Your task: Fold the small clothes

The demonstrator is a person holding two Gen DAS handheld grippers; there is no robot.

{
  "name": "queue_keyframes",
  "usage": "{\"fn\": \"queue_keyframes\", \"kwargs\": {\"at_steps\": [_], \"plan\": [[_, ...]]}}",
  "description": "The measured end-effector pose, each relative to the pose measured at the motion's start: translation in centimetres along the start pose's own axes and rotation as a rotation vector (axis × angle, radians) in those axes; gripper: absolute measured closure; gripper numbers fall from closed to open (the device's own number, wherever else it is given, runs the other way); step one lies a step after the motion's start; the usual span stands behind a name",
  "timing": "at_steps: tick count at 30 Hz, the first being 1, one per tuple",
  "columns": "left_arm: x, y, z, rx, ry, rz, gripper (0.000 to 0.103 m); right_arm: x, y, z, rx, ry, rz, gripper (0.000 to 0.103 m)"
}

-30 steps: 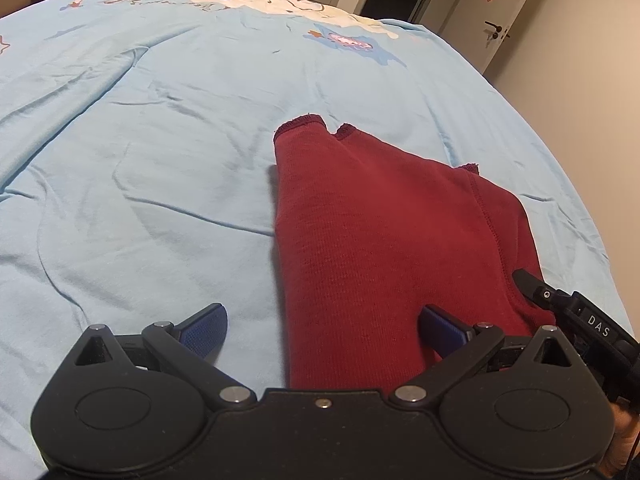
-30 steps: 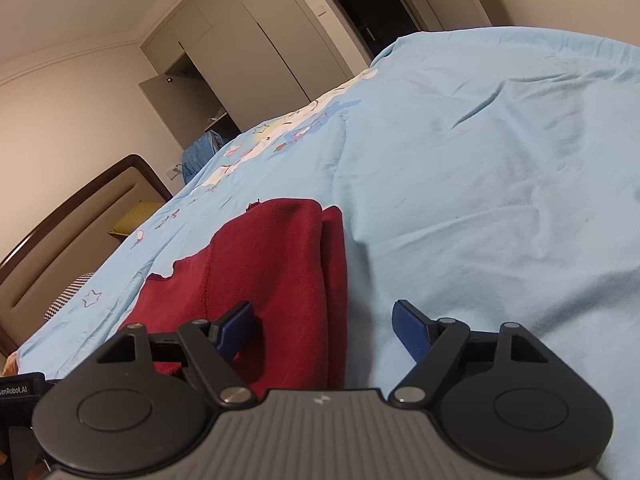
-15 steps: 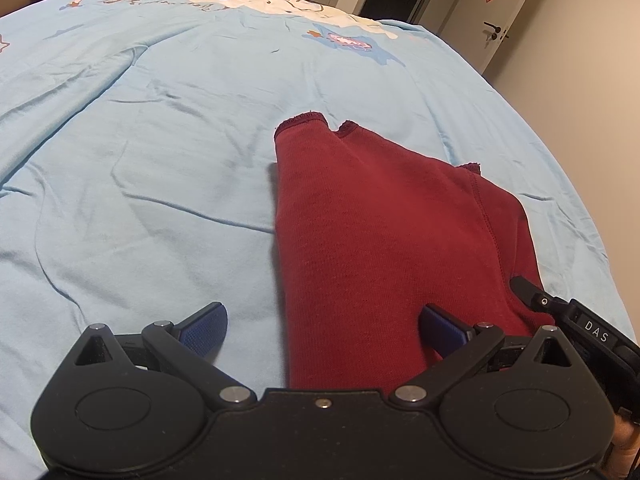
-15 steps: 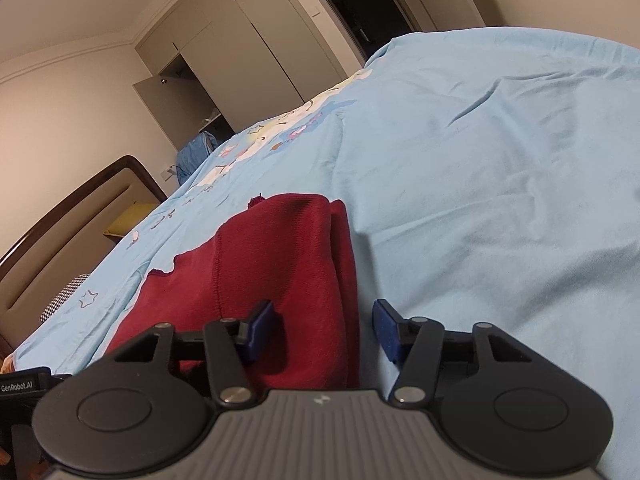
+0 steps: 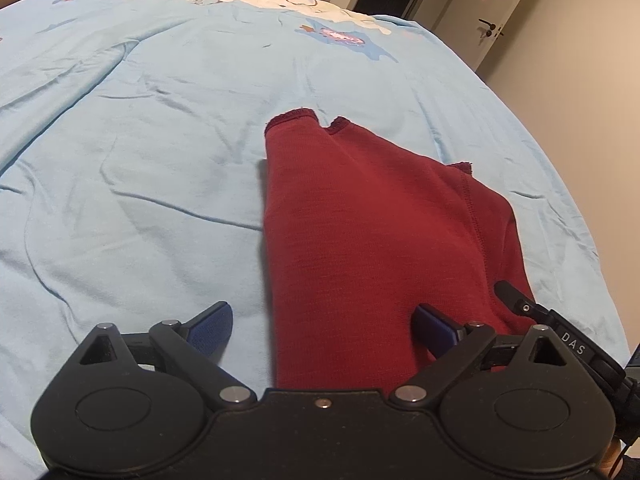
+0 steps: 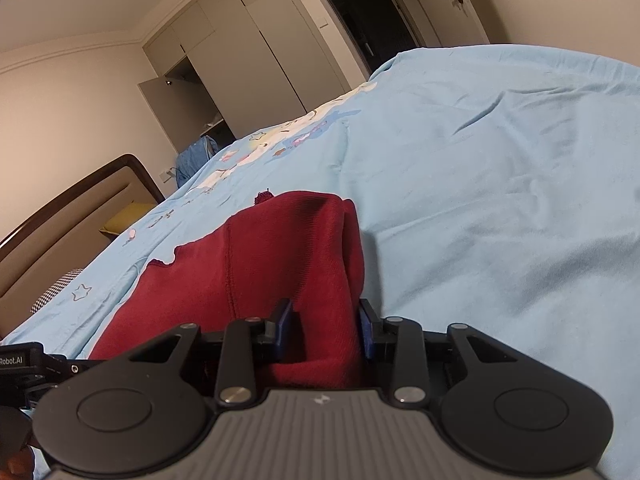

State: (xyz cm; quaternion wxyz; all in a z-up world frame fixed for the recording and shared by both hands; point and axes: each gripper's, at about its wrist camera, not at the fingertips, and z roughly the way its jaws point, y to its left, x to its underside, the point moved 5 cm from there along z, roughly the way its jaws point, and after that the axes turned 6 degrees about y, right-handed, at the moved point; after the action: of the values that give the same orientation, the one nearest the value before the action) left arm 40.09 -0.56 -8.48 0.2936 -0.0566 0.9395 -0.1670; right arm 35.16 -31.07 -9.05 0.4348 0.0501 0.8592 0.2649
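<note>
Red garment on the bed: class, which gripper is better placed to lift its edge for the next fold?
Probably the right gripper: its jaws are closing around the red garment's thick folded edge. The left gripper stands wide, gripping nothing.

Close wrist views, shared garment [image 5: 372,216]

A folded dark red knit garment [image 5: 360,232] lies on a wrinkled light blue bedsheet [image 5: 140,168] with a cartoon print at its far end. The left gripper [image 5: 322,330], black with blue pads, straddles the garment's near left edge, its jaws wide and closing. The right gripper's black tip [image 5: 520,304] touches the garment's right side.
</note>
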Motion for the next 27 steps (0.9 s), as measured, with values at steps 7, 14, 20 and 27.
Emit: {"fn": "queue_keyframes", "kwargs": {"at_steps": [7, 14, 20, 27], "plan": [[0.0, -0.8, 0.1, 0.047, 0.001, 0.023, 0.022, 0.1, 0.3, -0.3, 0.021, -0.006, 0.007, 0.066], [-0.4, -1.1, -0.5, 0.049, -0.017, 0.033, 0.044, -0.1, 1.6, -0.7, 0.059, -0.019, -0.042, 0.078], [-0.9, -1.9, -2.5, 0.059, -0.085, 0.073, 0.074, -0.8, 3.5, -2.0, 0.067, -0.056, -0.126, 0.087], [-2.5, -3.3, -6.4, 0.054, -0.258, 0.160, 0.076, -2.7, 7.7, -4.3, 0.022, -0.148, -0.258, 0.088]]}}
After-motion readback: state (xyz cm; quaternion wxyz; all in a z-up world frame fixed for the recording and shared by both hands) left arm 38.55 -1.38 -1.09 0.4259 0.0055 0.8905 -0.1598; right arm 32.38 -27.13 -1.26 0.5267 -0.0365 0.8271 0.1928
